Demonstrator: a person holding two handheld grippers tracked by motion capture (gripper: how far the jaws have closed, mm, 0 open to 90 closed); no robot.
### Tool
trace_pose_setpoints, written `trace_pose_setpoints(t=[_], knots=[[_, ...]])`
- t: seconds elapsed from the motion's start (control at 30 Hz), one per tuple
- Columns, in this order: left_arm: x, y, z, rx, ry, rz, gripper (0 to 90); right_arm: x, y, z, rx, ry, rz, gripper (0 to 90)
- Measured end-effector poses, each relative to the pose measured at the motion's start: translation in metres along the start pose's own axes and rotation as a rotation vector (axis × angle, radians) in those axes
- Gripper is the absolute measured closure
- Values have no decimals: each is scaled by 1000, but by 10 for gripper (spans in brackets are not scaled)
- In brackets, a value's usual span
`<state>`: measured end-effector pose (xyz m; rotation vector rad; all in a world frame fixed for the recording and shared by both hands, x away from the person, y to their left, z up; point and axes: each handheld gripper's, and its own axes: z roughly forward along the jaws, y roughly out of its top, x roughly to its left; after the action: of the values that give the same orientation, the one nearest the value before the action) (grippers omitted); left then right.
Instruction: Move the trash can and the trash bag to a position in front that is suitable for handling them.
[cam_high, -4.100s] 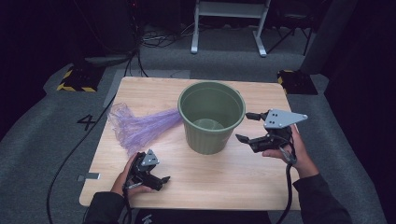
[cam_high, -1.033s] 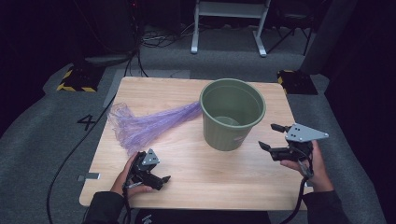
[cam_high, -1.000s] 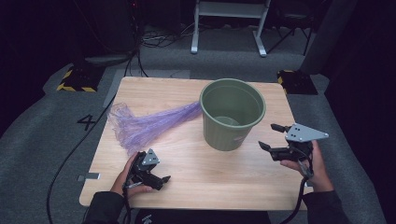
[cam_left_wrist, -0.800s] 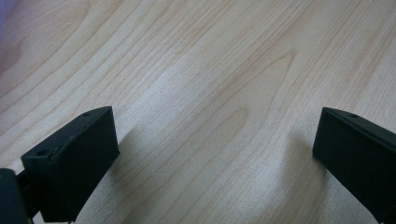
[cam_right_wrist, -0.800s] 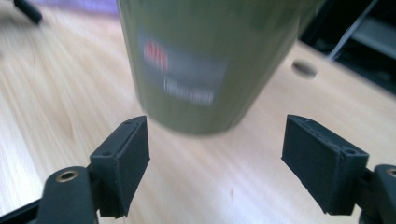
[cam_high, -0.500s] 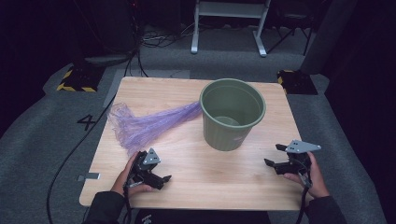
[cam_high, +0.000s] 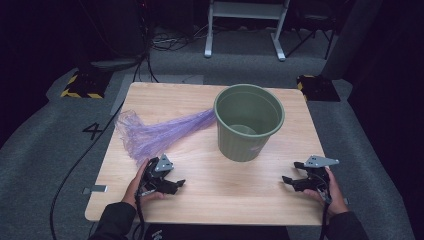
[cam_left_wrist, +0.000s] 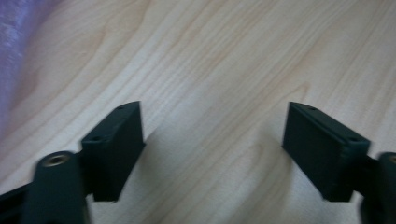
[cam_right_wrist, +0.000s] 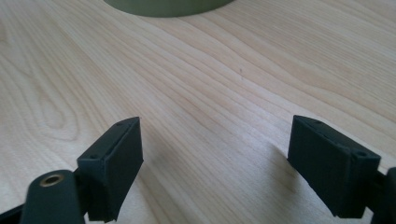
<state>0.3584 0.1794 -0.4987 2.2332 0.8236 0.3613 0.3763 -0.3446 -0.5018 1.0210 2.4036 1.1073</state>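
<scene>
A light wooden bench (cam_high: 240, 195) with rounded corners stands on grey carpet. A green plastic bucket (cam_high: 248, 124) stands upright on its far right part. A thin purple mesh bag (cam_high: 155, 134) lies flat on the left, its narrow end touching the bucket's wall. The near middle is bare wood grain.

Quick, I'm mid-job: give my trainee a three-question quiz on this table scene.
1. True or false: the purple mesh bag lies inside the green plastic bucket.
2. Which stands nearer the bag: A) left tool or B) right tool?
3. Fill in: both tools have their jaws ____ with nothing between them.

Key: 1 false, it lies on the wooden table, one end touching the bucket's side. 2 A. 3 open.
</scene>
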Motion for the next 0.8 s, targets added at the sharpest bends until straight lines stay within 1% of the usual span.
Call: trace_pose_setpoints(t=[0.03,0.1,0.17,0.23,0.27,0.3,0.33,0.37,0.4,0.47,0.5,0.6,0.63,0.7,0.73,0.77,0.8], knots=[[1,3,1,-2,-6,-1,180,1,1,1,0,-9,-6,178],[1,8,0,-17,12,8,168,2,1,3,19,-18,-15,169],[1,14,-2,-35,29,24,171,2,2,4,18,-18,-18,170],[1,20,-4,-59,45,29,187,2,2,4,18,-20,-16,169],[1,20,-4,-59,45,29,189,2,2,4,18,-20,-16,169],[2,28,-5,-90,58,29,188,3,2,4,19,-22,-14,169],[2,28,-5,-90,58,29,187,3,2,4,19,-22,-14,169],[4,34,-5,-100,68,27,187,3,2,4,19,-24,-13,168],[6,38,-5,-109,63,17,182,3,2,4,20,-23,-12,167],[7,40,-4,-114,62,11,164,3,2,4,20,-24,-11,168],[11,46,-2,-101,87,9,164,3,2,4,20,-23,-12,167],[15,51,2,-98,115,18,165,3,2,4,20,-23,-11,167],[15,51,2,-98,115,18,164,3,2,5,20,-22,-11,167],[20,54,4,-99,126,18,164,3,2,5,20,-23,-11,167],[24,56,5,-113,136,11,167,3,2,5,20,-23,-11,167],[26,58,5,-116,148,8,168,3,2,5,20,-23,-11,167],[28,60,6,-115,144,2,167,3,2,5,20,-23,-11,167]])
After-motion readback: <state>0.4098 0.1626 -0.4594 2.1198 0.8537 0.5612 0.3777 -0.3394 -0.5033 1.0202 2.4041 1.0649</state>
